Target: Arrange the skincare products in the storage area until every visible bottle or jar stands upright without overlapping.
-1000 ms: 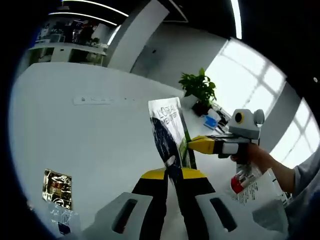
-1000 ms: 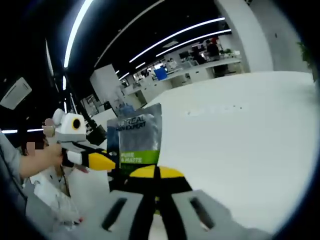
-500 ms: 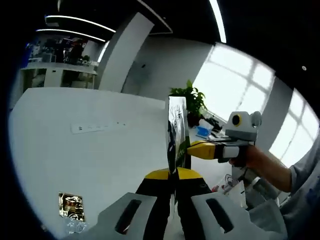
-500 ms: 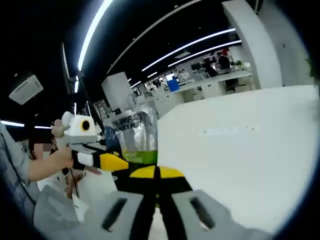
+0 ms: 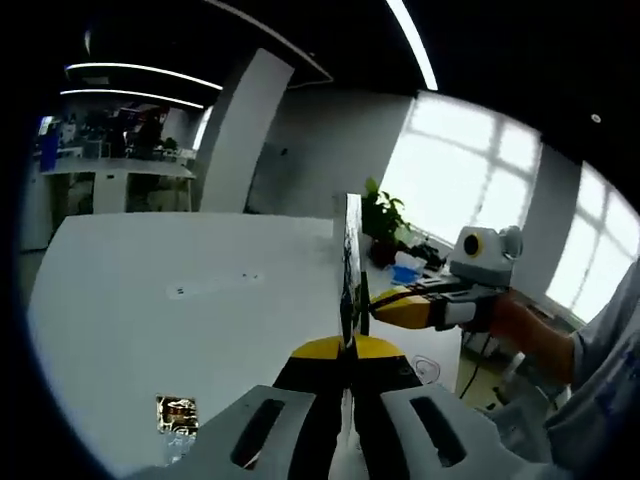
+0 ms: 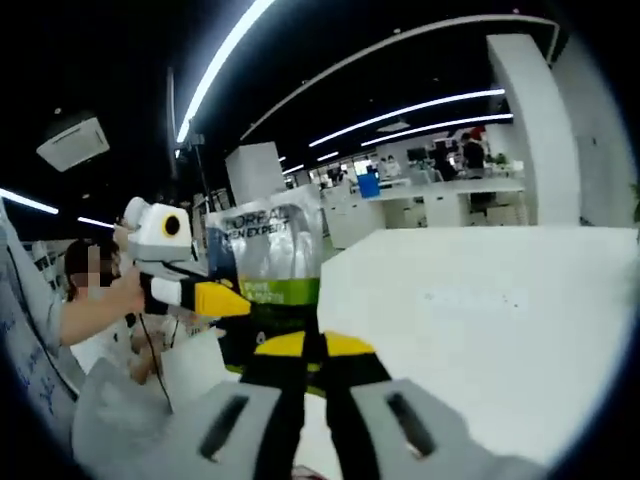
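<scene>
A L'Oreal Men Expert pouch (image 6: 266,262), see-through with a green band, is held up in the air between both grippers. In the left gripper view the pouch (image 5: 347,262) stands edge-on, a thin upright strip. My left gripper (image 5: 348,348) is shut on its lower edge. My right gripper (image 5: 378,306) reaches in from the right, and its yellow tip pinches the pouch's side. In the right gripper view my right gripper (image 6: 305,348) is shut on the pouch's bottom, and the left gripper (image 6: 232,302) comes in from the left onto it.
A wide white table (image 5: 150,320) lies below, with a small gold sachet (image 5: 177,412) on it near the left jaw. A potted plant (image 5: 384,218) stands at the table's far side. A person's hand (image 5: 520,325) holds the right gripper.
Both views have tilted upward with the hands. The pouch has turned from face-on to edge-on in the left gripper view. Both grippers stay shut on it.
</scene>
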### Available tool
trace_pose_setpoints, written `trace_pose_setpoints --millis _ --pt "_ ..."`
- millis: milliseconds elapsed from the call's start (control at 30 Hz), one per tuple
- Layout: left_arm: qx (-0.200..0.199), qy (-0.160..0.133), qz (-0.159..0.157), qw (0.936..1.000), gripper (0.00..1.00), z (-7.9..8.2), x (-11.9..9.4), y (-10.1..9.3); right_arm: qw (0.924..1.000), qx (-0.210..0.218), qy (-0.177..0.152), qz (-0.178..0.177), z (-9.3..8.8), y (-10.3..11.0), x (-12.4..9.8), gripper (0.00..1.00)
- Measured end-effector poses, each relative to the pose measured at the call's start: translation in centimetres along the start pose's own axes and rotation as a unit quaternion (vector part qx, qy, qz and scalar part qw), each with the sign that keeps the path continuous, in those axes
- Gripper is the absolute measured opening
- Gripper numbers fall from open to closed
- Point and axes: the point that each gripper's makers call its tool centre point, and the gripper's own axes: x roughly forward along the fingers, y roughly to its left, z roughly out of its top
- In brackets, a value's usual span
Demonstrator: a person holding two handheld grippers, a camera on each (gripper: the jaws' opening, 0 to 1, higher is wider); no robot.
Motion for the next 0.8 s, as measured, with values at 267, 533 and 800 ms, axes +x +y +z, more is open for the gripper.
trace_pose_setpoints --millis 267,533,800 --pt "-0.005 0.007 0.023 0.9997 0.0 -0.6 -4.0 0.5 0.9994 -0.016 0.002 0.032 0.4 3.6 -0.7 0.08" --pt "-0.014 0.028 0.029 0.9991 0.0 -2.5 -7.1 0.1 0.9973 -0.021 0.014 0.068 -0.8 7.3 -1.4 0.08" --pt "-0.037 0.048 0.032 0.9976 0.0 -5.1 -9.1 0.0 0.9961 -0.003 0.041 0.078 -4.6 9.8 -1.8 0.08"
